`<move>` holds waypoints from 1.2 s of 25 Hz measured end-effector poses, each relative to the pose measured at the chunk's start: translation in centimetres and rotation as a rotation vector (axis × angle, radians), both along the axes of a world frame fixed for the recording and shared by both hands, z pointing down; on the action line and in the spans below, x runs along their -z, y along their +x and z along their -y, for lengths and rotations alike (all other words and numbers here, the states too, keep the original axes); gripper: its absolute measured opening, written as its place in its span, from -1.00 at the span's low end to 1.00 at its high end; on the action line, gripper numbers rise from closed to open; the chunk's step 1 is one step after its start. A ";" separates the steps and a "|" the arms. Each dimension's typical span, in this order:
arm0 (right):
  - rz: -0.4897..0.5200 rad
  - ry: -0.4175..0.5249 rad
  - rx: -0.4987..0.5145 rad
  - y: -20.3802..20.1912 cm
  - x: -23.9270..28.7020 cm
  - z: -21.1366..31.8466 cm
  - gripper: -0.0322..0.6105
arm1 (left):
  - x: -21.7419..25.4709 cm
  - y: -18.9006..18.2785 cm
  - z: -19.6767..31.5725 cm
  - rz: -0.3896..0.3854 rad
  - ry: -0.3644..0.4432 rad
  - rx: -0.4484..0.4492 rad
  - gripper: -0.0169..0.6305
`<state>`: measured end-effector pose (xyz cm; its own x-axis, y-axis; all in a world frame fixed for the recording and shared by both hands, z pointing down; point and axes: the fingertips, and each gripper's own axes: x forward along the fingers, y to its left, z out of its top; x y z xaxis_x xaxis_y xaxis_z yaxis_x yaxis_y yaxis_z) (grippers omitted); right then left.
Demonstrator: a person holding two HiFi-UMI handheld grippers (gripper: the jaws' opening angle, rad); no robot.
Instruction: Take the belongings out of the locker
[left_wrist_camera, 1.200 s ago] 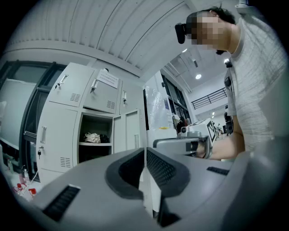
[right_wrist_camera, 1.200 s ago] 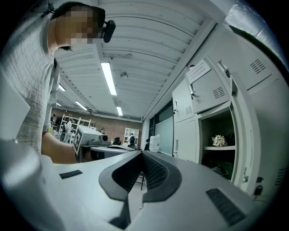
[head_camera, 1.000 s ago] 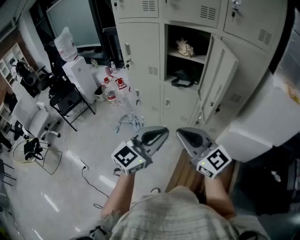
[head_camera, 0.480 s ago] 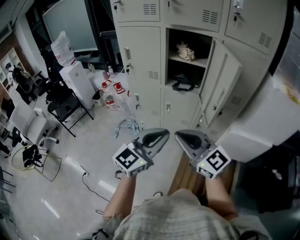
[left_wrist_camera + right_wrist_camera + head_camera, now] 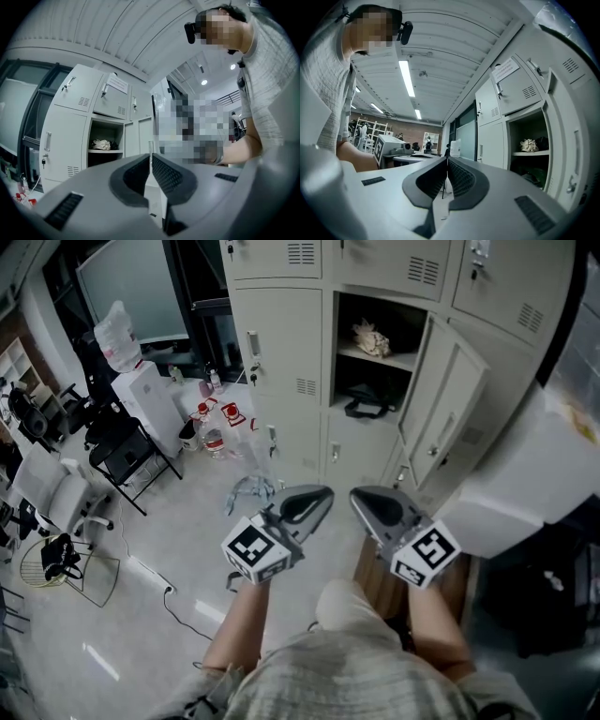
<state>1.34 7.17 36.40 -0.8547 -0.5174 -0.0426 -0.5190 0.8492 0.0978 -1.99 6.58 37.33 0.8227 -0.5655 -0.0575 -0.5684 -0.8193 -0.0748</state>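
Workshop floor below; open locker (image 5: 446,399) at 12 o'clock, pale bundle (image 5: 372,337) on shelf, black bag (image 5: 364,406) beneath; I keep left gripper (image 5: 322,495), right gripper (image 5: 358,499) clenched, empty; nothing out yet

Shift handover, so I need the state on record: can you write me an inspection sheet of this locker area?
Surface: pale glossy floor; no table in use.
Job's things: open locker, door swung out; pale crumpled item on the upper shelf, dark bag in the space below. Neither taken out yet.
Clutter: bottles on the floor beside the lockers.
Grippers: left tongs and right tongs both shut, nothing between them, side by side short of the locker.
Cables: one cord across the floor.
Surroundings: closed lockers, water dispenser, black chair.
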 end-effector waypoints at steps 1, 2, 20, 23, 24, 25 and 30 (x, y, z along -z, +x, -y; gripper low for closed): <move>-0.002 0.004 -0.004 0.0 0.1 0.4 -0.89 | 0.0 0.1 0.3 0.000 0.000 0.000 -0.93; 0.000 0.014 -0.012 0.1 0.3 1.0 -0.89 | 0.0 0.2 0.8 0.004 0.001 0.001 -0.93; -0.021 0.043 -0.115 0.7 1.0 17.7 -0.89 | -0.2 0.1 17.1 0.034 -0.002 -0.022 -0.93; -0.039 0.037 -0.135 1.0 1.5 20.9 -0.89 | 0.9 0.8 20.3 0.032 0.014 -0.031 -0.93; -0.046 0.031 -0.140 0.9 1.6 21.8 -0.89 | 1.3 1.0 21.3 0.032 0.017 -0.030 -0.93; -0.051 0.028 -0.146 1.0 1.7 22.6 -0.89 | 1.5 1.3 22.2 0.030 0.020 -0.032 -0.93; -0.032 0.050 -0.194 2.2 2.5 26.9 -0.89 | 1.5 2.9 26.1 0.041 0.012 -0.036 -0.93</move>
<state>3.57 -19.70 33.95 -0.7405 -0.6704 -0.0468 -0.6682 0.7272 0.1570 0.88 -19.48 35.80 0.8442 -0.5352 -0.0300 -0.5351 -0.8379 -0.1076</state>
